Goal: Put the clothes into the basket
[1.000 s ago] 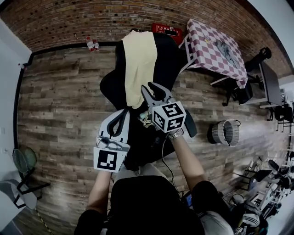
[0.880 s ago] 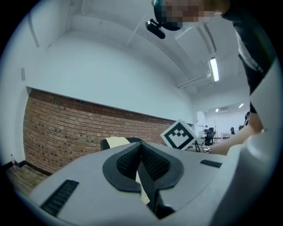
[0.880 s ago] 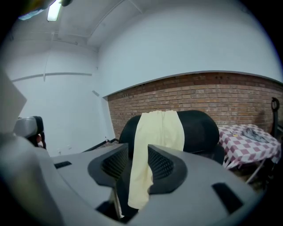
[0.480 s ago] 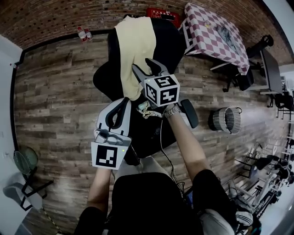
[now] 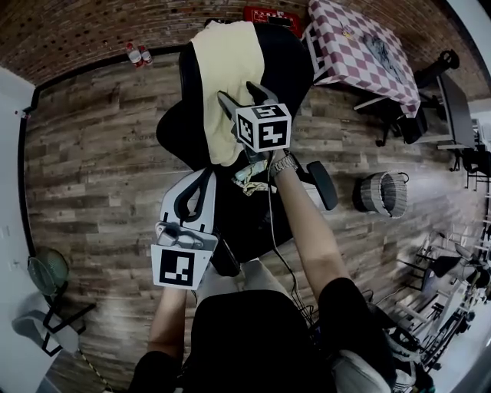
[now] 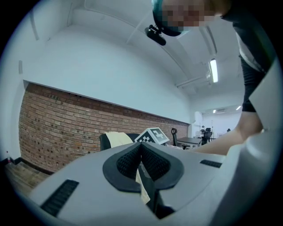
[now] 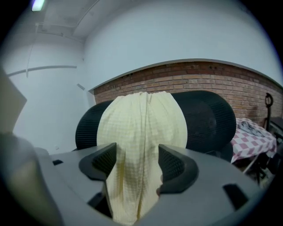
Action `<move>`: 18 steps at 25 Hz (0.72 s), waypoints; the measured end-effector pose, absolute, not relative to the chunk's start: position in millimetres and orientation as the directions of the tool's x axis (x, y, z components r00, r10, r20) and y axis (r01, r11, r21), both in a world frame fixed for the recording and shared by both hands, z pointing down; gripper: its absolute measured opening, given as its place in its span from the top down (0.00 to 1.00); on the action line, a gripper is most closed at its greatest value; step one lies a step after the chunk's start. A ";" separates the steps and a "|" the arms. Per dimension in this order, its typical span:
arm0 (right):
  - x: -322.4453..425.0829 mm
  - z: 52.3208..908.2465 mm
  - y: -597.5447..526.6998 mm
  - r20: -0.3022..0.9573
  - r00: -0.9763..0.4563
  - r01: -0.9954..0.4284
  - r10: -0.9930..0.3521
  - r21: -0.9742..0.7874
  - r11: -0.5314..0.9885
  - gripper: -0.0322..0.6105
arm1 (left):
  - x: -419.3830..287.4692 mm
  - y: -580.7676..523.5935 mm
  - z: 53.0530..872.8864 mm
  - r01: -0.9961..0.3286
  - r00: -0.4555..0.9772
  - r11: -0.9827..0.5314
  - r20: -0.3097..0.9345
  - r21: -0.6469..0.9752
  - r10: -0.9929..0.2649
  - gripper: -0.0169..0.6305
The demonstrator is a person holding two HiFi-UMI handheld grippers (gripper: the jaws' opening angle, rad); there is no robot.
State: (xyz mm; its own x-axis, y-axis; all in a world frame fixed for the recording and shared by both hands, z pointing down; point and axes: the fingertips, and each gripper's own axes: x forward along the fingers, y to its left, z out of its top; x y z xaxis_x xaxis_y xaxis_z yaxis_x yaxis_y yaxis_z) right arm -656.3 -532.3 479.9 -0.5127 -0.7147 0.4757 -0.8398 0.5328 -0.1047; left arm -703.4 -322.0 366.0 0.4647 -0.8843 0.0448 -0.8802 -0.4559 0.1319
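A pale yellow cloth [image 5: 226, 84] hangs over the back of a black office chair [image 5: 288, 73]. My right gripper [image 5: 240, 96] reaches up to the cloth's lower half. In the right gripper view its jaws have just been opening and stand wide apart, the cloth [image 7: 141, 132] hanging between the pads without being pinched. My left gripper [image 5: 193, 190] stays lower, over the chair's seat, and its dark pads [image 6: 132, 160] meet with nothing between them. The woven basket [image 5: 382, 194] stands on the floor to the right, away from both grippers.
A table with a checked cloth [image 5: 360, 54] stands behind the chair on the right, with a red crate [image 5: 268, 14] by the brick wall. Two bottles [image 5: 136, 55] stand at the wall on the left. Desks and chairs crowd the right edge.
The right gripper has moved up the picture to the yellow cloth and its jaws have spread apart around it. The left gripper has hardly shifted.
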 end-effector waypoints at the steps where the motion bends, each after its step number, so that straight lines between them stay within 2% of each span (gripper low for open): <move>1: -657.0 481.4 -535.3 0.481 -0.511 -0.839 -0.712 -0.101 0.534 0.49 | -705.0 -320.8 368.9 -0.880 0.464 -0.454 0.050 0.138 -0.884 0.95; 3: -660.0 483.4 -539.3 0.486 -0.518 -0.833 -0.704 -0.097 0.545 0.52 | -707.1 -318.2 374.1 -0.878 0.467 -0.455 0.061 0.148 -0.882 0.95; 5: -663.8 484.0 -539.9 0.485 -0.528 -0.823 -0.697 -0.090 0.561 0.59 | -709.2 -315.0 379.7 -0.877 0.469 -0.454 0.072 0.157 -0.880 0.95; 10: -659.7 480.7 -538.7 0.461 -0.510 -0.830 -0.726 -0.045 0.555 0.81 | -710.0 -310.7 384.0 -0.877 0.470 -0.454 0.076 0.158 -0.880 0.95; 18: -652.6 465.0 -526.6 0.422 -0.497 -0.840 -0.758 -0.017 0.542 0.86 | -699.7 -305.3 374.9 -0.872 0.476 -0.464 0.052 0.154 -0.878 0.95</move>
State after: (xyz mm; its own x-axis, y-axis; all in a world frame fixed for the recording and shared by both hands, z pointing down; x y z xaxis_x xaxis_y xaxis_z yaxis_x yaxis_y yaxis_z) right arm -652.6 -526.6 465.0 -0.4972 -0.7582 0.4219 -0.8404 0.5417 -0.0168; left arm -699.7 -305.3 374.9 0.4764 -0.8777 0.0522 -0.8723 -0.4643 0.1535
